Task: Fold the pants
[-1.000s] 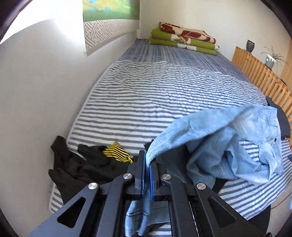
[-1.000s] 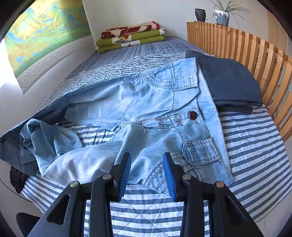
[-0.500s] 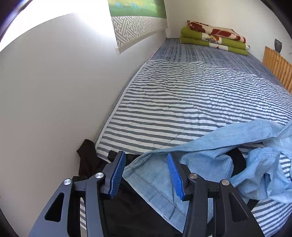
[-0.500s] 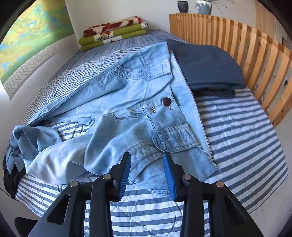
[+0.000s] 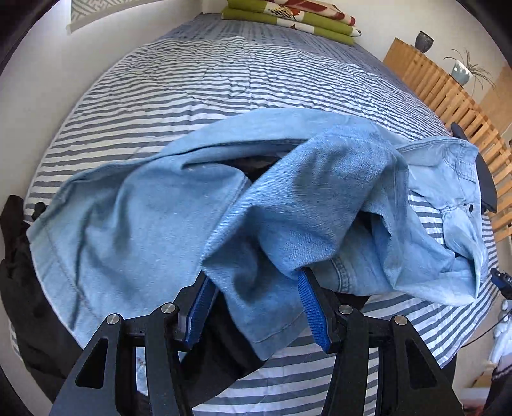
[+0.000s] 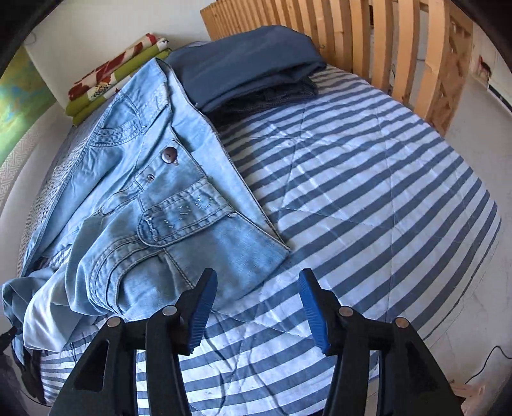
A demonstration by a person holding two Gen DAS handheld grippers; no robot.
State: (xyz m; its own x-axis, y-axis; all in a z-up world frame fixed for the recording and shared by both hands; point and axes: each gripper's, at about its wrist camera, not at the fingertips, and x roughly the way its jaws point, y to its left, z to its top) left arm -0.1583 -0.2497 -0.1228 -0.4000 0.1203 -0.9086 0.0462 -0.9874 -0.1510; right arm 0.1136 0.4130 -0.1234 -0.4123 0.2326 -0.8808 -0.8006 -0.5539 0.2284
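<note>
Jeans of pale blue denim are seen in the left wrist view spread crumpled across the near part of a bed covered by a blue-and-white striped quilt. One leg end, with its hem, is draped between the fingers of the left gripper; the fingers have just been opening and are held apart, the right blue pad partly covered by the cloth, and whether the denim is touched by the pads cannot be told, though it is not pinched. Black clothing is bunched at the left edge of the bed, partly under the jeans. Folded green and red blankets are stacked at the far end, and a wooden slatted rail runs along the right. In the right wrist view the waist of the jeans, with a dark button and a stitched pocket, is laid flat on the left half of the striped quilt. The right gripper is held over bare quilt just beside the waistband corner; its fingers have just been opening, are spread, and nothing is between them. A folded dark blue garment is laid beyond the jeans against the wooden slatted rail.
</note>
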